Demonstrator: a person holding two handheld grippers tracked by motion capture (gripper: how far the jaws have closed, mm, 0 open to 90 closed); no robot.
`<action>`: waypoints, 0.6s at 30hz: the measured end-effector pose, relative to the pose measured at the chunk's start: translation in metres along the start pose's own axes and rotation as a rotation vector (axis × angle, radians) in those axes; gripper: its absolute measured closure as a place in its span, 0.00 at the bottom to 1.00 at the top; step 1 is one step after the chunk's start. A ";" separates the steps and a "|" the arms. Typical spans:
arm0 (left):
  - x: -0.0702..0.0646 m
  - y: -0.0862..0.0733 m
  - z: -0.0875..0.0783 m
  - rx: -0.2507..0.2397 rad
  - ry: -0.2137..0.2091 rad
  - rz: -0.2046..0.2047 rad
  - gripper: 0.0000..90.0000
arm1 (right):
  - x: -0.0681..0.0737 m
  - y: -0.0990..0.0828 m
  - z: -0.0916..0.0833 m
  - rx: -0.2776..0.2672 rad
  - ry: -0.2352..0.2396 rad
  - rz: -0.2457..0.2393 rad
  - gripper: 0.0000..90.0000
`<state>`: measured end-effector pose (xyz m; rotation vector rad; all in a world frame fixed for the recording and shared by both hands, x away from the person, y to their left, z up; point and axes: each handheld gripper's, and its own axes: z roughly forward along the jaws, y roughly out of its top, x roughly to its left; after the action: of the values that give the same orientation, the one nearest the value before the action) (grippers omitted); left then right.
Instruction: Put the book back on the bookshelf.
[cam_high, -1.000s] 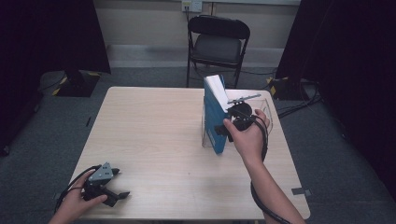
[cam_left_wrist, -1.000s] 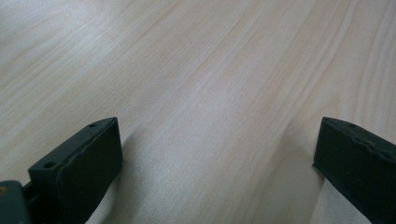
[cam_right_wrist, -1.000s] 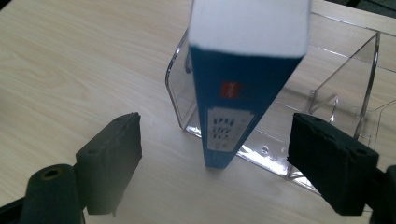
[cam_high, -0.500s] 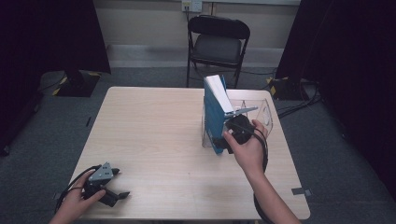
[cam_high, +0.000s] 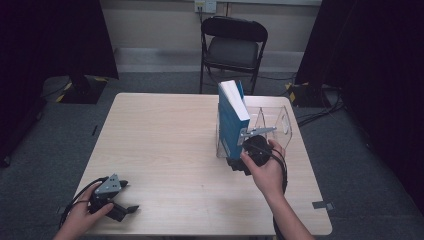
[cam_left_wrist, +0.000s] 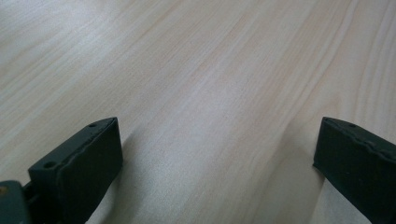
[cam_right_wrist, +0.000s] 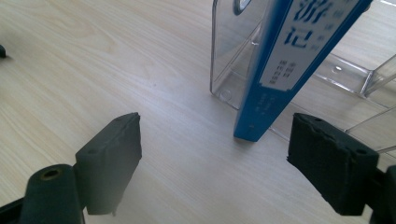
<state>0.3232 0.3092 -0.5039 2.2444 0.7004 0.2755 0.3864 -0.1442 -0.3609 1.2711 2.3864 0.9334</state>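
A pale wooden desk is seen from above, with a black folding chair set beyond its far edge on grey carpet.

Towards the right side of the desk, a blue book is stood upright in a clear plastic holder. The book is tilted slightly and rests at the holder's left end, with its white page edges turned up and away. In the right gripper view, the book's blue spine with a white label of printed characters is seen leaning; its lower corner is set on the desk at the open front of the clear holder.

The right claw is held by a person's hand low at the desk, just in front of the book's near edge. Its jaws are spread wide apart, and nothing is gripped. In the right gripper view, the book's lower corner is seen ahead of the right claw, nearer one jaw than the other; neither jaw is in contact with it.

The left claw is held by the other hand at the near left corner of the desk, well apart from the book. Its jaws are also spread apart with nothing between them, and in the left gripper view bare wood grain is seen ahead of the left claw.
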 end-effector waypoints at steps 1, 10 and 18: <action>0.000 0.000 0.000 0.001 0.000 0.000 0.01 | 0.000 -0.001 0.001 -0.002 0.001 -0.004 0.19; 0.000 0.000 0.000 0.001 0.000 0.000 0.01 | -0.002 -0.020 0.008 -0.002 0.035 -0.024 0.19; 0.000 0.000 0.000 0.001 0.000 0.000 0.01 | -0.007 -0.038 0.017 0.011 0.061 -0.038 0.20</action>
<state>0.3232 0.3092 -0.5038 2.2448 0.7008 0.2750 0.3751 -0.1586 -0.3989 1.2138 2.4562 0.9622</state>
